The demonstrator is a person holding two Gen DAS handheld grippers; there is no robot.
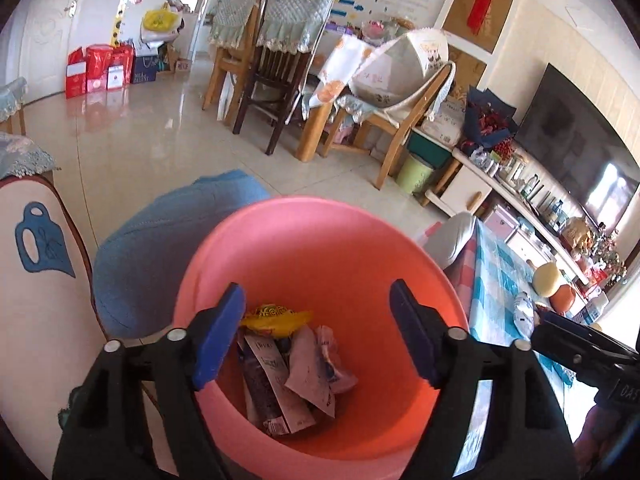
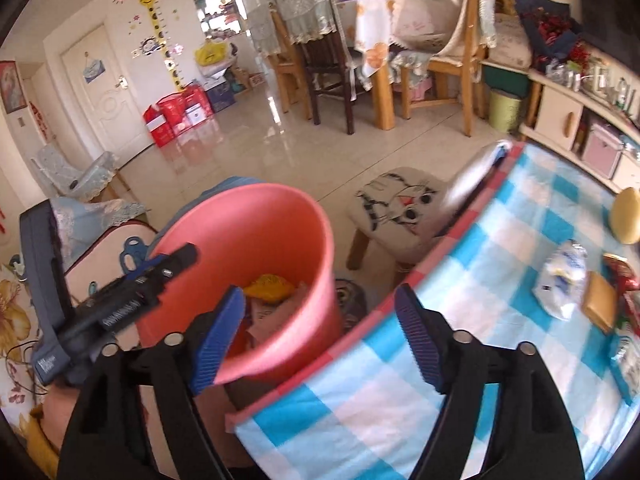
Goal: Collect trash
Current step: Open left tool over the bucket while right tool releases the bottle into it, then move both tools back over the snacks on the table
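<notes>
A pink bin (image 1: 320, 248) stands on the floor beside the table with the blue-checked cloth (image 2: 500, 248). Inside lie a yellow wrapper (image 1: 276, 318), a printed carton (image 1: 272, 384) and crumpled white packets (image 1: 320, 364). My left gripper (image 1: 318, 332) hangs open right over the bin's mouth, nothing between its blue pads. My right gripper (image 2: 320, 332) is open too, above the bin's rim (image 2: 280, 356) and the table's edge, with nothing in it. On the cloth lie a crumpled white-and-blue bag (image 2: 560, 280) and a brown packet (image 2: 598, 300).
A cat-print stool (image 2: 400, 208) stands behind the bin and a blue cushion (image 1: 152, 252) to its left. A pale round fruit (image 2: 628, 216) lies on the table. Dining chairs, a green bin (image 1: 414, 174) and a TV shelf stand further off across the shiny floor.
</notes>
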